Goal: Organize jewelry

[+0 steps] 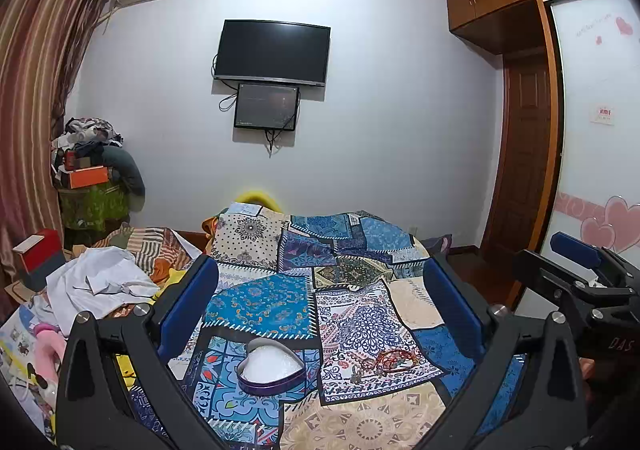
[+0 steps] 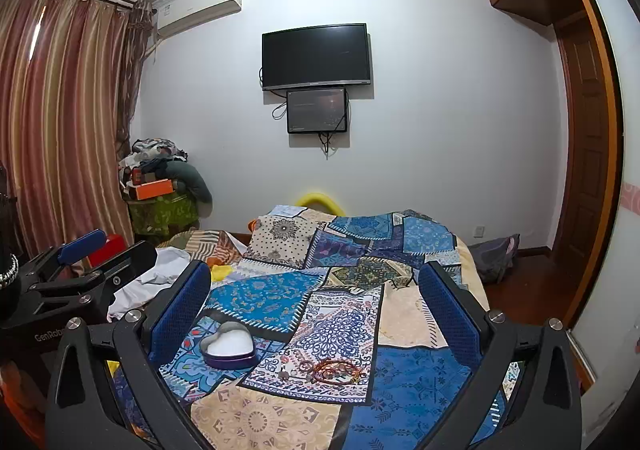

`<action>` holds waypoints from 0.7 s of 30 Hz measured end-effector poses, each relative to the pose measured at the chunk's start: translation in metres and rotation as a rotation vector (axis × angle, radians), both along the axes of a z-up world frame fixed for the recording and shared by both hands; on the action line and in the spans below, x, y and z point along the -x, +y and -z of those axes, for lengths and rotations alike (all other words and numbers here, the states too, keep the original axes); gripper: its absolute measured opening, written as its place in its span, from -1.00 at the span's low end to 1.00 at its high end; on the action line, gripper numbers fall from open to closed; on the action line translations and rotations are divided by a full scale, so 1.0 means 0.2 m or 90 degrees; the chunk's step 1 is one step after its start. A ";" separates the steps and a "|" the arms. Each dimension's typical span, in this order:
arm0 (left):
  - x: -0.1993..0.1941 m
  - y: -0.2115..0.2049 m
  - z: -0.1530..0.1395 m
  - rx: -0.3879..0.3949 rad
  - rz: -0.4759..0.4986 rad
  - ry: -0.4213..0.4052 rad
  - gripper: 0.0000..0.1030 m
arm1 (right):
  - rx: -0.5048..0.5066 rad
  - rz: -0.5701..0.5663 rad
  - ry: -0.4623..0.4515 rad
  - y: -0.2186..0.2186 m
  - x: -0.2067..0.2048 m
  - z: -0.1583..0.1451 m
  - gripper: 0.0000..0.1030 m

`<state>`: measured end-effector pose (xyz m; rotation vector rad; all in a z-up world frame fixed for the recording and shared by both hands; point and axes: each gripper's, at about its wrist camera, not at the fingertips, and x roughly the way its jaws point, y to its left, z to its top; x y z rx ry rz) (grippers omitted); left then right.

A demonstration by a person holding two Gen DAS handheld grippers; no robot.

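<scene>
A purple heart-shaped tin [image 1: 270, 369] with white padding lies open on the patchwork bedspread [image 1: 280, 298]; it also shows in the right wrist view [image 2: 229, 346]. A small heap of jewelry [image 1: 384, 364], red-brown bead bracelets and a metal piece, lies just right of the tin, and shows in the right wrist view [image 2: 328, 370]. My left gripper [image 1: 320, 282] is open and empty, above and behind both. My right gripper [image 2: 316, 286] is open and empty too, and appears at the right edge of the left wrist view [image 1: 580, 270]. The left gripper appears in the right wrist view [image 2: 84, 262].
Crumpled white clothes [image 1: 100, 282] and a red box [image 1: 36, 254] lie at the bed's left. A pile of clothes with an orange box [image 1: 90, 169] stands in the corner by the curtain. A TV [image 1: 272, 51] hangs on the far wall. A wardrobe [image 1: 592, 129] stands right.
</scene>
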<state>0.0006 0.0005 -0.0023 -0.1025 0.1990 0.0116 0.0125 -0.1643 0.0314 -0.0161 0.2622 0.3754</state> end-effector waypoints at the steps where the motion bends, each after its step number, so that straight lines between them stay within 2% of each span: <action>1: 0.00 0.00 0.00 0.000 0.000 0.000 1.00 | 0.000 0.000 0.000 0.00 0.00 0.00 1.00; 21: 0.00 0.00 -0.01 0.000 0.000 0.000 1.00 | 0.000 -0.001 0.001 0.02 0.01 0.00 1.00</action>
